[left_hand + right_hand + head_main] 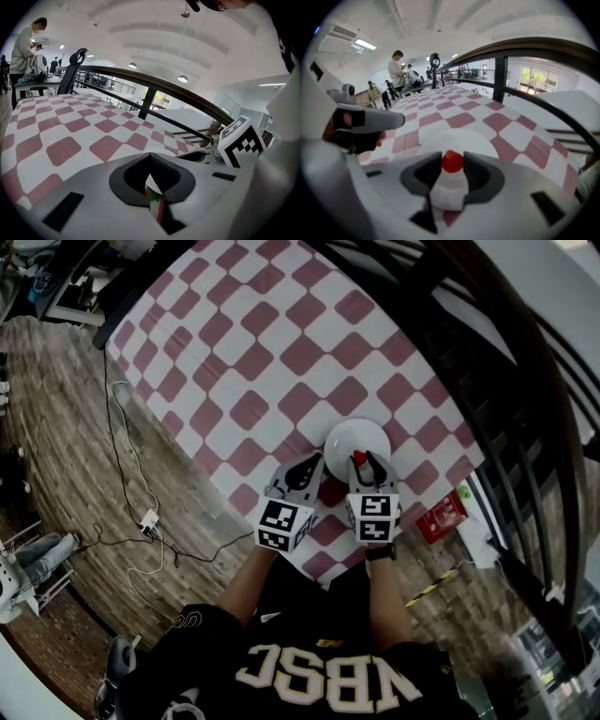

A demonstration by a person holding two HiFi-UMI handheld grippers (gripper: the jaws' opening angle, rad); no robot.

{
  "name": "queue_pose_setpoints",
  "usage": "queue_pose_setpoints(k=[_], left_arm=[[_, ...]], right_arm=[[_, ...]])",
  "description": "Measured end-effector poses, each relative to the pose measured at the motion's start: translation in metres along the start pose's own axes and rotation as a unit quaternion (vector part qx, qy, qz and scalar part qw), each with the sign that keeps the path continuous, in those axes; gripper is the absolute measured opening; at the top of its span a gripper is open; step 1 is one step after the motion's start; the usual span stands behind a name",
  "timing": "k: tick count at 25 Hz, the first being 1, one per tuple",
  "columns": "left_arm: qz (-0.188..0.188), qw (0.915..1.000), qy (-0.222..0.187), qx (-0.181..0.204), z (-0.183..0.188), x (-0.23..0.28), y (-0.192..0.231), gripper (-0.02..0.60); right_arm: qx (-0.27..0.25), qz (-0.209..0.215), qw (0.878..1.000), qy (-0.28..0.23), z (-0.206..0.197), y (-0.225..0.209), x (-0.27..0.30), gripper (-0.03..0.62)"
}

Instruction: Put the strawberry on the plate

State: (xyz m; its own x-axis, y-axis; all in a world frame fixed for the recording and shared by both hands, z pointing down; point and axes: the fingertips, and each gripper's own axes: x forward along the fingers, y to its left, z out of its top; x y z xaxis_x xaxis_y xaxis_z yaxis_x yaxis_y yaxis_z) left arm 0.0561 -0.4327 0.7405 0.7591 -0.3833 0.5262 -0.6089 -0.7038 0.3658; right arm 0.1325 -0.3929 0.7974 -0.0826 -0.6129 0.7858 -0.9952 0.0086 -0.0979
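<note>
A small red strawberry [452, 161] is pinched between the dark pads of my right gripper [452, 165], which is shut on it. In the head view the strawberry [359, 457] hangs over the near rim of the white plate [357, 437], with the right gripper [366, 465] just behind it. The plate [459, 138] lies right beyond the jaws on the red-and-white checked tablecloth [253, 343]. My left gripper [300, 470] rests to the left of the plate, its jaws meeting at the tips [150, 157] with nothing held.
A dark curved railing [487, 362] runs along the table's right side. On the brick floor lie cables [141, 512] at the left and a red object [441, 515] at the right. People stand at desks [398, 70] beyond the far end of the table.
</note>
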Motion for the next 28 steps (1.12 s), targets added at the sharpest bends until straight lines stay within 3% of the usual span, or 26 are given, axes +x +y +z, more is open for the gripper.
queue_pose_setpoints(k=[4, 7, 10, 16, 19, 25, 28], left_arm=[[0.001, 1.0000, 0.004, -0.004, -0.004, -0.001, 0.003, 0.009], [0.002, 1.0000, 0.000, -0.004, 0.002, -0.007, 0.001, 0.009], [0.014, 0.9998, -0.014, -0.005, 0.016, -0.021, -0.004, 0.009], [0.037, 0.9967, -0.071, 0.012, 0.057, -0.057, -0.043, 0.009], [0.047, 0.9930, -0.105, 0.025, 0.075, -0.084, -0.075, 0.009], [0.057, 0.9852, -0.156, 0.041, 0.089, -0.131, -0.148, 0.009], [0.062, 0.9819, -0.176, 0.032, 0.091, -0.151, -0.180, 0.009]], right_arm=[[-0.013, 0.013, 1.000, 0.026, -0.006, 0.004, 0.011, 0.152], [0.020, 0.037, 0.999, 0.022, -0.002, 0.007, 0.006, 0.204], [0.015, 0.042, 0.999, 0.005, 0.010, 0.008, -0.014, 0.207], [0.010, 0.033, 0.997, -0.067, 0.040, 0.001, -0.085, 0.202], [0.010, 0.044, 0.993, -0.112, 0.046, 0.004, -0.132, 0.161], [0.013, 0.081, 0.975, -0.209, 0.061, 0.009, -0.224, 0.095], [0.002, 0.085, 0.965, -0.249, 0.067, 0.009, -0.268, 0.063]])
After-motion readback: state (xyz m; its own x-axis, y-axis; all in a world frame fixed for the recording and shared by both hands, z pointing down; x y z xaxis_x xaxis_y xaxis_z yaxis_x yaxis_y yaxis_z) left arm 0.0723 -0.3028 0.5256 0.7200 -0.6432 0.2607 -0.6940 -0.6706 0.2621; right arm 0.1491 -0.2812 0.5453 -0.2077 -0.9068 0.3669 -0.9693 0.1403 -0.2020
